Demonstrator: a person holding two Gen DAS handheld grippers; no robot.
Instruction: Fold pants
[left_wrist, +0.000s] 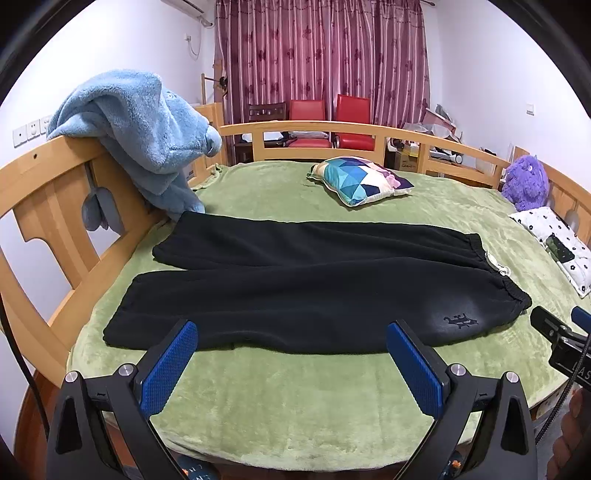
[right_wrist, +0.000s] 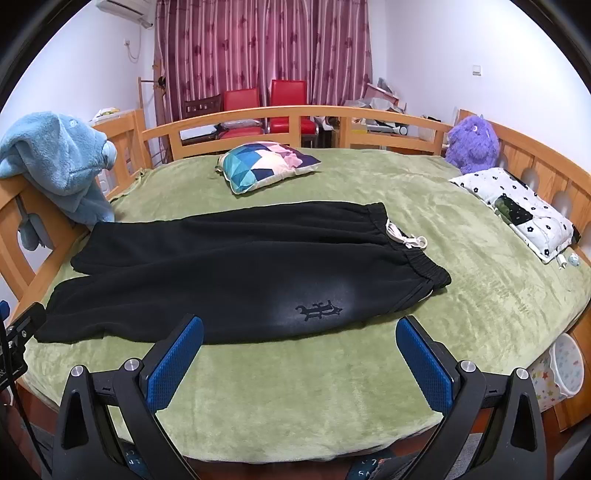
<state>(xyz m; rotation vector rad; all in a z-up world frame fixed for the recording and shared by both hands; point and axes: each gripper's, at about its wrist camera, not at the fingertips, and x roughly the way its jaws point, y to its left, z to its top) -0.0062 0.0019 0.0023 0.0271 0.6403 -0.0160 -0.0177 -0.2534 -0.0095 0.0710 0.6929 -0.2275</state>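
Note:
Black pants (left_wrist: 303, 280) lie flat and unfolded on the green bed cover, legs to the left, elastic waistband with a white drawstring (left_wrist: 495, 262) to the right. They also show in the right wrist view (right_wrist: 229, 269), with a dark logo (right_wrist: 317, 310) near the front hip. My left gripper (left_wrist: 291, 332) is open and empty, held above the bed's near edge in front of the lower leg. My right gripper (right_wrist: 299, 328) is open and empty, in front of the hip area. Neither touches the pants.
A patterned cushion (left_wrist: 362, 181) lies behind the pants. A blue fleece garment (left_wrist: 140, 136) hangs over the wooden bed rail at left. A purple plush toy (right_wrist: 472, 140) and a white flowered pillow (right_wrist: 517, 210) are at right. A white bin (right_wrist: 565, 373) stands beside the bed.

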